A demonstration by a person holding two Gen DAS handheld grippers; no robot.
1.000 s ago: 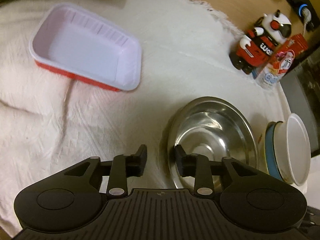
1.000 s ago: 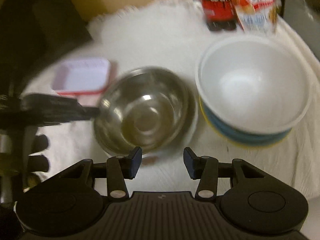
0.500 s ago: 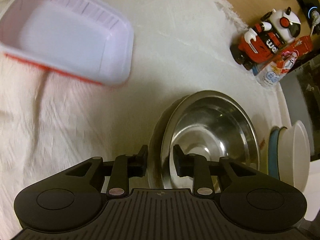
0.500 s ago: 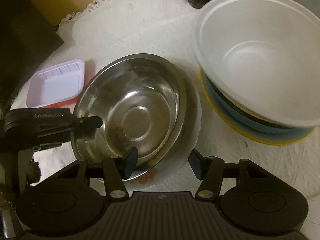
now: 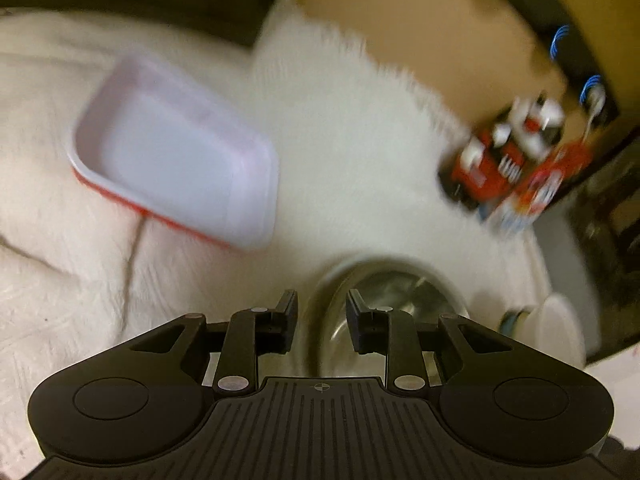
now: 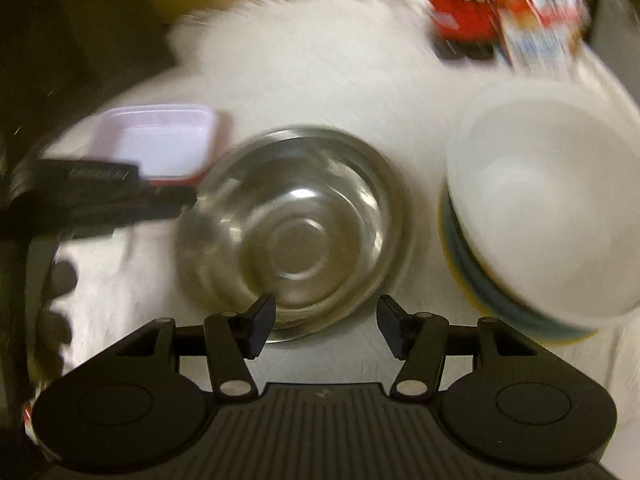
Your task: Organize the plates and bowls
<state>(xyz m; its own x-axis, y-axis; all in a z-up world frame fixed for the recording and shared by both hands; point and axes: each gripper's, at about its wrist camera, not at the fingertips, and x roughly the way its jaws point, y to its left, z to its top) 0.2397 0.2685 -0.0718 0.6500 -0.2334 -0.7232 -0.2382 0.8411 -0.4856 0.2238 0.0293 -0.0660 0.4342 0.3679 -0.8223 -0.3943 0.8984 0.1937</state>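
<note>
Now the left claw [image 5: 322, 322] straddles the steel bowl's [image 6: 296, 228] rim, jaws just narrowed, grip unclear; the right claw [image 6: 326, 326] hangs open.

Bare cloth [image 6: 320, 80] beyond steel bowl [image 6: 296, 232]

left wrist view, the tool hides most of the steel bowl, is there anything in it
observer: no, the right wrist view shows the steel bowl whole and empty.
operator: what's the white thing at my right edge
observer: a white bowl, empty too, stacked on a blue dish with a yellow dish beneath.
operator: where's my left tool on the steel bowl
observer: the left tool meets the rim on the side nearest the tray. Its jaws have just been closing with the rim between them, though blur hides whether they pinch it.
</note>
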